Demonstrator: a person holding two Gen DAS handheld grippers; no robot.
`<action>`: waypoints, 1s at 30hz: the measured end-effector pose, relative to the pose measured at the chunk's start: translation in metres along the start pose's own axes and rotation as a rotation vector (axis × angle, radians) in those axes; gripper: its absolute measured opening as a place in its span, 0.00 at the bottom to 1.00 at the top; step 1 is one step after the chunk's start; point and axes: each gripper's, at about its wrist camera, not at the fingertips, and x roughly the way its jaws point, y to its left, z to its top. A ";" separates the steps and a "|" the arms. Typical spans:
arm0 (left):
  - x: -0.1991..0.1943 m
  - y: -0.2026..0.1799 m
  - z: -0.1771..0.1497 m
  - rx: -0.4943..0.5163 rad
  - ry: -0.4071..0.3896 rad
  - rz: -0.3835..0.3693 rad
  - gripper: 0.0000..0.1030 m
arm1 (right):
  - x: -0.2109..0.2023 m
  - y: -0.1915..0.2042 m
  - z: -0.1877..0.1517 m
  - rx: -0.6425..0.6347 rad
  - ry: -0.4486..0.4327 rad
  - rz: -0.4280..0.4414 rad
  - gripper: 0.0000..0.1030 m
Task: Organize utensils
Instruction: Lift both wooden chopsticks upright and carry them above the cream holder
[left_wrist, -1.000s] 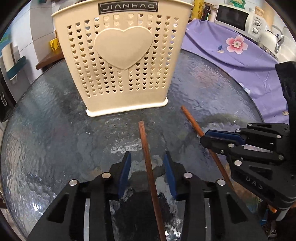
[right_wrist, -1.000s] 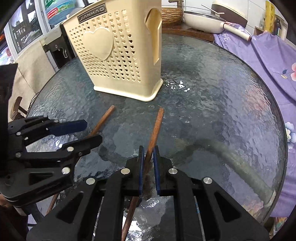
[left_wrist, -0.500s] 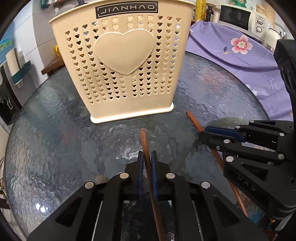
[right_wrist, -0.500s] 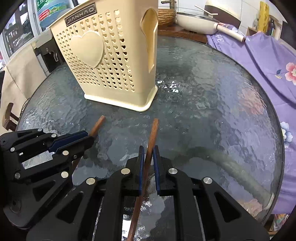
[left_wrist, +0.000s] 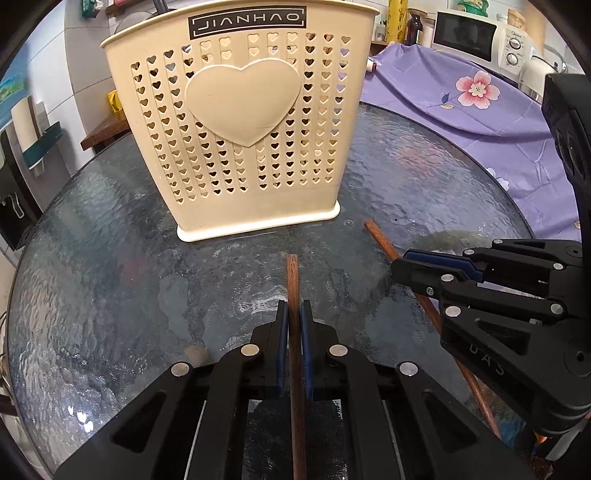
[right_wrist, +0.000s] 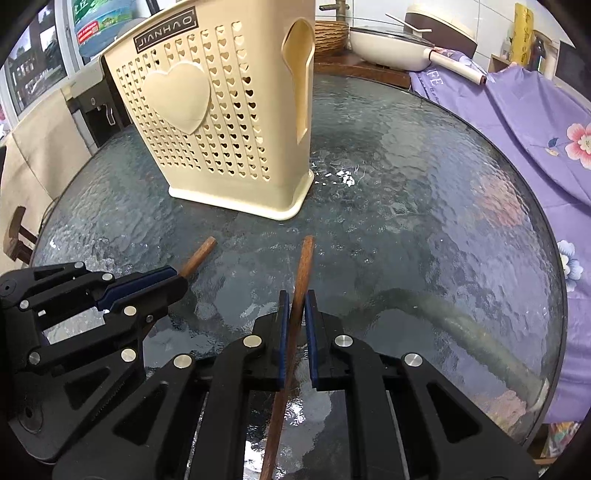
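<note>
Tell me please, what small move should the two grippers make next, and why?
Probably lift both chopsticks off the table. The left gripper is shut on one chopstick and the right gripper on the other chopstick. The basket stands upright just beyond them, with its opening on top.

Both wrist cams look steeply down, close – sharing glass table (left_wrist: 110, 295) & beige basket (right_wrist: 221, 129).
</note>
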 end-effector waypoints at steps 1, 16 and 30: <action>0.000 0.001 0.000 -0.005 0.000 -0.007 0.07 | -0.001 -0.002 0.000 0.013 -0.002 0.016 0.09; -0.120 0.014 0.006 -0.085 -0.285 -0.114 0.07 | -0.098 -0.029 0.009 0.102 -0.246 0.341 0.07; -0.172 0.015 0.007 -0.090 -0.389 -0.203 0.06 | -0.165 -0.018 0.010 0.007 -0.379 0.448 0.07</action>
